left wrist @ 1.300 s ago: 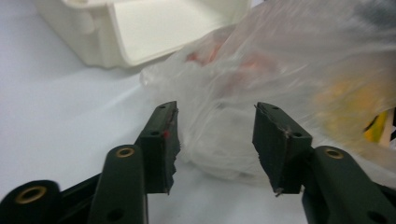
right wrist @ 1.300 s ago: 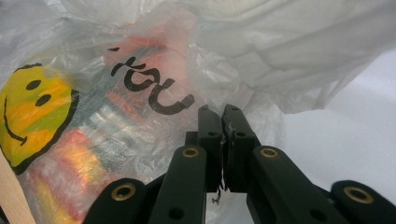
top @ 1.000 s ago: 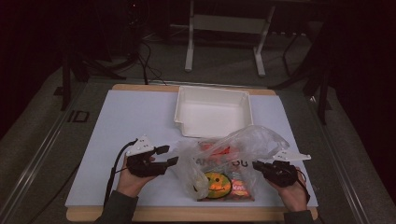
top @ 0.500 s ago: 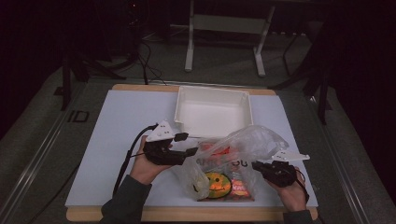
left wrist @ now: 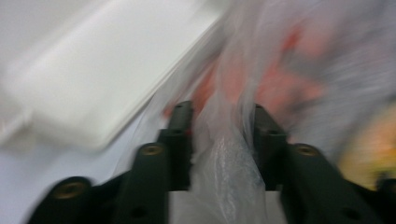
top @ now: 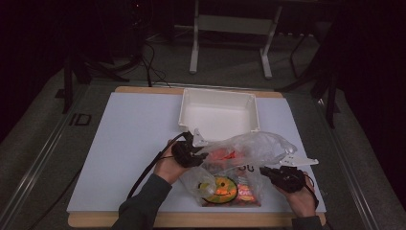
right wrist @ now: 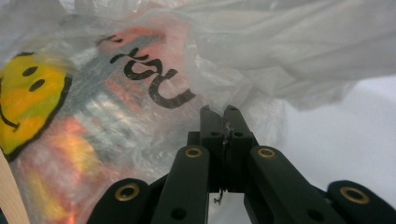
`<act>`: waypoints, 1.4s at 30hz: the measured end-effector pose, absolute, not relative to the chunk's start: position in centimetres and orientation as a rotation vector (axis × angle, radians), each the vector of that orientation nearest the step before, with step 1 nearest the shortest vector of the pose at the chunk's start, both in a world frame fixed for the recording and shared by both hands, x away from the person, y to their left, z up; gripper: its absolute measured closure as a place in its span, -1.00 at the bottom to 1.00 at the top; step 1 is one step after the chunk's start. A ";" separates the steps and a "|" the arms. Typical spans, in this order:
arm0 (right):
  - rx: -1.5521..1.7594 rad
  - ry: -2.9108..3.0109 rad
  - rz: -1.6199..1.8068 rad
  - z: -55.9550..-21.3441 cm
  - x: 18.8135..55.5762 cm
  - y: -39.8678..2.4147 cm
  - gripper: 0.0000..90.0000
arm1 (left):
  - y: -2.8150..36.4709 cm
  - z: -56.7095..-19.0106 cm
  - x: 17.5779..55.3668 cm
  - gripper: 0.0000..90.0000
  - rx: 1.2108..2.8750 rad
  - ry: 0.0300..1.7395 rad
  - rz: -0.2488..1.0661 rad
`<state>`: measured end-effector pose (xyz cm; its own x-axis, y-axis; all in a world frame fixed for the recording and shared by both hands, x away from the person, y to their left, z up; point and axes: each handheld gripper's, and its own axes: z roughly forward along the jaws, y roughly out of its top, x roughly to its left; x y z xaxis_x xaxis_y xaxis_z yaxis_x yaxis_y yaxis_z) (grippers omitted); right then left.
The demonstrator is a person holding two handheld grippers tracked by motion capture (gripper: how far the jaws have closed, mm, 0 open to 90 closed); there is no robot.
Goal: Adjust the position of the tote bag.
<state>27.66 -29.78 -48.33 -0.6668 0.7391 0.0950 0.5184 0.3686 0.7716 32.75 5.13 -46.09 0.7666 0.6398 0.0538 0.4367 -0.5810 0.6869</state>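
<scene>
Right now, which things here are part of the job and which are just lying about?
In the job:
plastic bag
left hand-held gripper, jaws just closing around a fold of bag
right hand-held gripper, shut on bag

Lying about:
white tray
white board

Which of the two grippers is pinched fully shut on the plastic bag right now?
The right gripper: its jaws meet on a thin edge of the plastic bag. The left gripper has just been closing, with a bunched fold between jaws that stand apart.
</scene>
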 end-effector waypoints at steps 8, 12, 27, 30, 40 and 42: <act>1.164 2.364 1.150 -49.0 27.1 -31.3 1.00 | 9.5 -46.8 33.9 0.88 2.193 0.988 0.385; 1.189 2.360 1.122 -49.3 26.8 -31.9 1.00 | 11.4 -47.2 34.6 0.92 2.162 1.064 0.392; 1.167 2.361 1.150 -49.1 26.3 -32.9 0.74 | 12.6 -47.1 34.6 0.52 2.057 1.043 0.376; 1.163 2.334 1.166 -48.4 26.1 -33.5 0.53 | 13.3 -46.4 34.2 0.35 2.014 1.021 0.353; 1.159 2.306 1.196 -47.2 25.8 -35.1 0.26 | 15.4 -45.9 32.6 0.18 1.979 0.949 0.325; 1.149 2.303 1.233 -47.0 25.5 -35.6 0.22 | 15.6 -45.8 32.6 0.18 1.976 0.956 0.323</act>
